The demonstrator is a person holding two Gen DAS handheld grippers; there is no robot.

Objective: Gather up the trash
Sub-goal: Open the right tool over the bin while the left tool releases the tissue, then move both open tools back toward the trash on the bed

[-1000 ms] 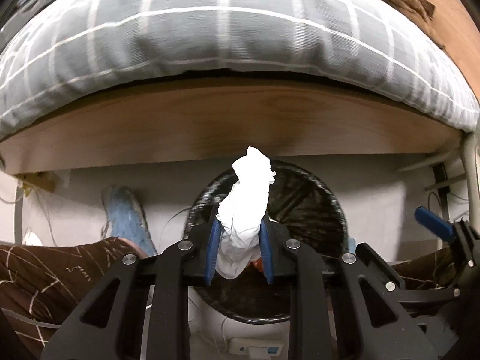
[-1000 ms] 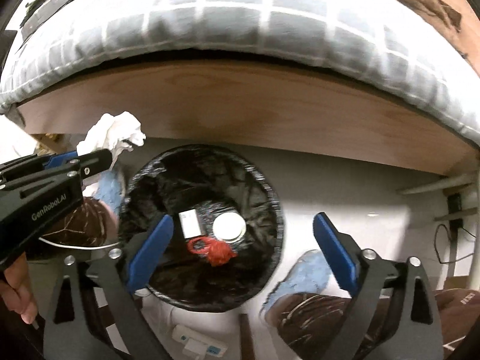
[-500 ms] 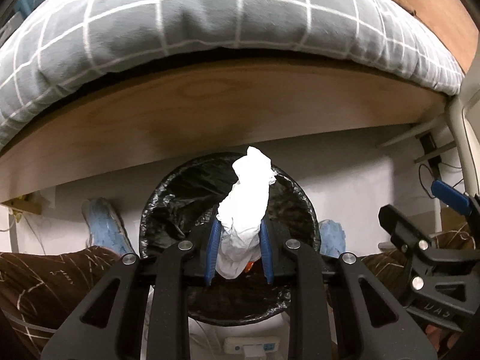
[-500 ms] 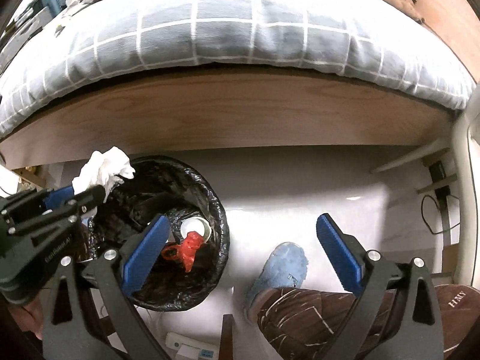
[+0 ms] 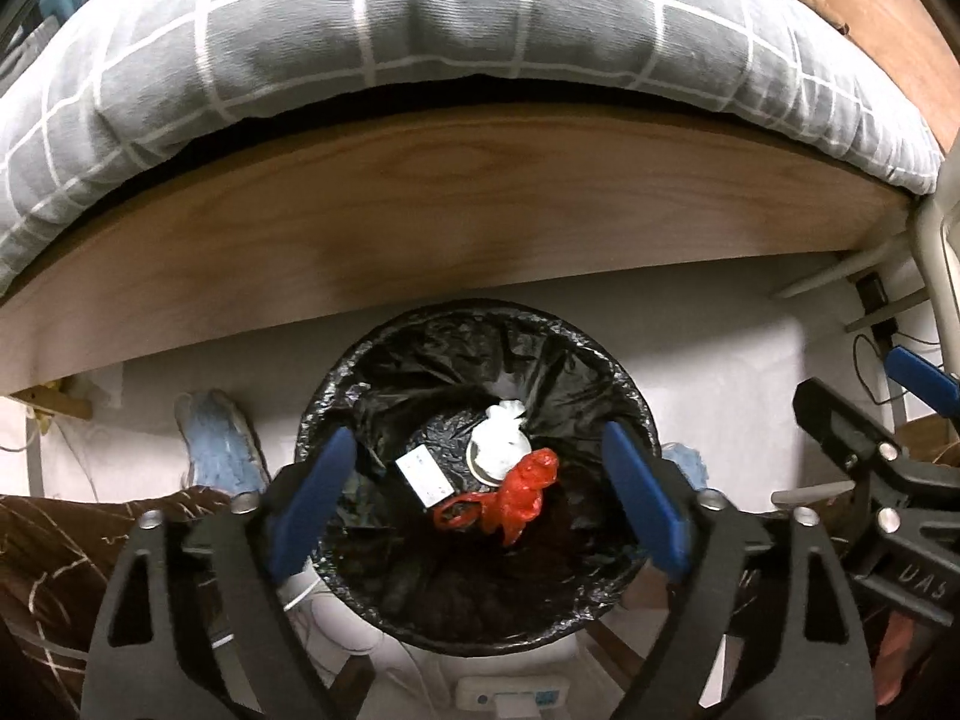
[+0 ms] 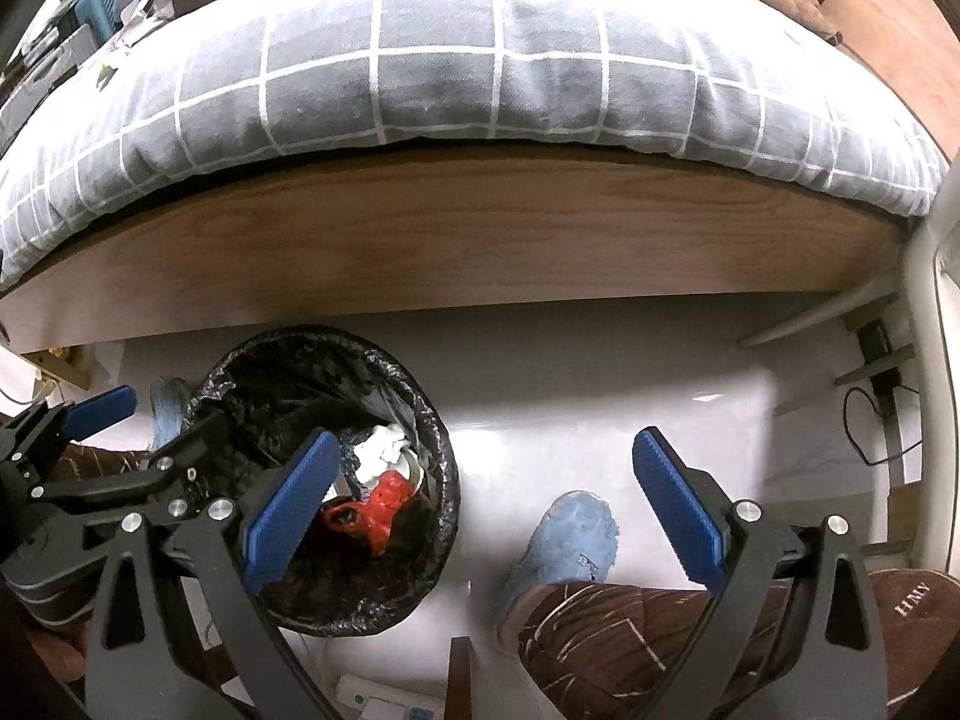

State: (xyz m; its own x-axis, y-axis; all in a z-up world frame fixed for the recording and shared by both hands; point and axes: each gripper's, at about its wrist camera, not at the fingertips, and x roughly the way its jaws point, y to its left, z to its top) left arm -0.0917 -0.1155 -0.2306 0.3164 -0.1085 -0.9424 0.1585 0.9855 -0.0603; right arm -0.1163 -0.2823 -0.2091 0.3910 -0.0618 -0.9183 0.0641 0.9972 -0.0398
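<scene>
A round bin with a black liner [image 5: 624,396] stands on the floor below the bed. My left gripper [image 5: 480,498] is open and empty, straight above the bin. A white crumpled tissue [image 5: 503,429] lies inside the bin, beside a red wrapper [image 5: 522,495] and a white card [image 5: 423,476]. In the right wrist view the bin [image 6: 432,456] is at lower left, with the tissue [image 6: 381,450] and red wrapper [image 6: 384,510] in it. My right gripper [image 6: 480,510] is open and empty, right of the bin, above the floor.
A wooden bed rail [image 5: 480,204] and a grey checked quilt [image 5: 450,30] hang over the bin's far side. The person's blue slippers [image 6: 570,540] and brown trouser legs [image 6: 660,648] flank the bin. Cables and a white metal frame [image 6: 936,420] are at the right. A white power strip [image 5: 510,693] lies in front.
My left gripper has opened and let go of the white tissue, which has dropped into the bin. The right gripper has shifted to the right, away from the bin.
</scene>
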